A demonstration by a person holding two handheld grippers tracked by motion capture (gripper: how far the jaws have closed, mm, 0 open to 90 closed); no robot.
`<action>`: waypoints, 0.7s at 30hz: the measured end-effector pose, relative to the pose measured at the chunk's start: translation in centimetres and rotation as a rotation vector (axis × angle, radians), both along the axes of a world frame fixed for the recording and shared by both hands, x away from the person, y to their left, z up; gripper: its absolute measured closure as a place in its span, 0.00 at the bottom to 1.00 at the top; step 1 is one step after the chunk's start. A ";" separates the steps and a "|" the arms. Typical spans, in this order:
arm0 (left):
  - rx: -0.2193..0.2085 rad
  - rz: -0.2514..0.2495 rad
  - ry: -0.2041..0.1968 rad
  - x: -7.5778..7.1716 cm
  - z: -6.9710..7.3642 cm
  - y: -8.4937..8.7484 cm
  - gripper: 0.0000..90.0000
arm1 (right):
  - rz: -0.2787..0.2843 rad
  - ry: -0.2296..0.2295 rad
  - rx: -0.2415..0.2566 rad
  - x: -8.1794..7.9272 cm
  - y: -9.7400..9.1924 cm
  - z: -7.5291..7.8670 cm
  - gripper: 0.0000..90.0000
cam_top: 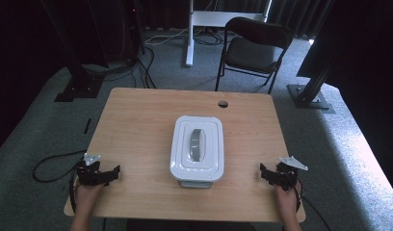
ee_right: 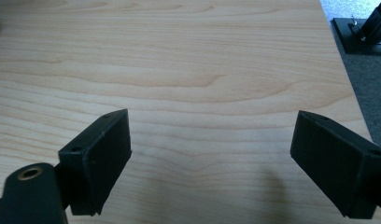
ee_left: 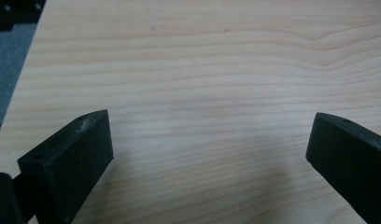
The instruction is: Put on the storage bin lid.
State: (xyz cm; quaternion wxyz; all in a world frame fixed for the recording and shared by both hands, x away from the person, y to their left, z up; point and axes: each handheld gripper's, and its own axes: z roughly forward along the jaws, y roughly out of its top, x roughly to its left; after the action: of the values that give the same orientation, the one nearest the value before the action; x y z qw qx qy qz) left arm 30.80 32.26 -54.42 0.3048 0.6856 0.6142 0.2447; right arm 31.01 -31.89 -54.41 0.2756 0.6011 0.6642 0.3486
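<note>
Your wooden table (cam_top: 137, 125) takes up the middle of the high view, with a dark folding chair (cam_top: 252, 50) behind it at the upper centre. At the table's centre sits the white lidded container (cam_top: 197, 148) — its grey handle (cam_top: 196, 144) runs along the lid's middle. Your left gripper (cam_top: 100, 174) rests at the lower left of the frame near the table's corner, well apart from the container; in the left gripper view its jaws stand wide apart over bare wood, holding nothing. Your right gripper (cam_top: 274, 175) sits at the lower right, also clear of the container — its jaws are spread wide and empty too.
</note>
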 end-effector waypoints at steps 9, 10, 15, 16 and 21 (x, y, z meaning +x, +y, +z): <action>0.052 0.026 0.042 0.2 -0.2 -0.2 0.01 | -0.114 0.112 -0.046 0.8 0.3 -0.6 0.13; 0.050 0.045 0.039 0.2 -0.2 -0.3 0.01 | -0.118 0.112 -0.044 0.8 0.3 -0.6 0.13; 0.048 0.060 0.038 0.2 -0.2 -0.4 0.01 | -0.122 0.114 -0.045 1.0 0.4 -0.6 0.13; 0.048 0.061 0.039 0.2 -0.2 -0.4 0.01 | -0.121 0.114 -0.045 1.0 0.4 -0.6 0.13; 0.050 0.062 0.040 0.2 -0.2 -0.4 0.01 | -0.122 0.114 -0.045 1.0 0.4 -0.6 0.13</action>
State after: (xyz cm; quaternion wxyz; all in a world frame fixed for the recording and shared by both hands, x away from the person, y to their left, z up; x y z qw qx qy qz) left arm 30.95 31.86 -54.62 0.2677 0.6782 0.6349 0.2555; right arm 32.04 -31.49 -55.01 0.2715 0.6529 0.6487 0.2814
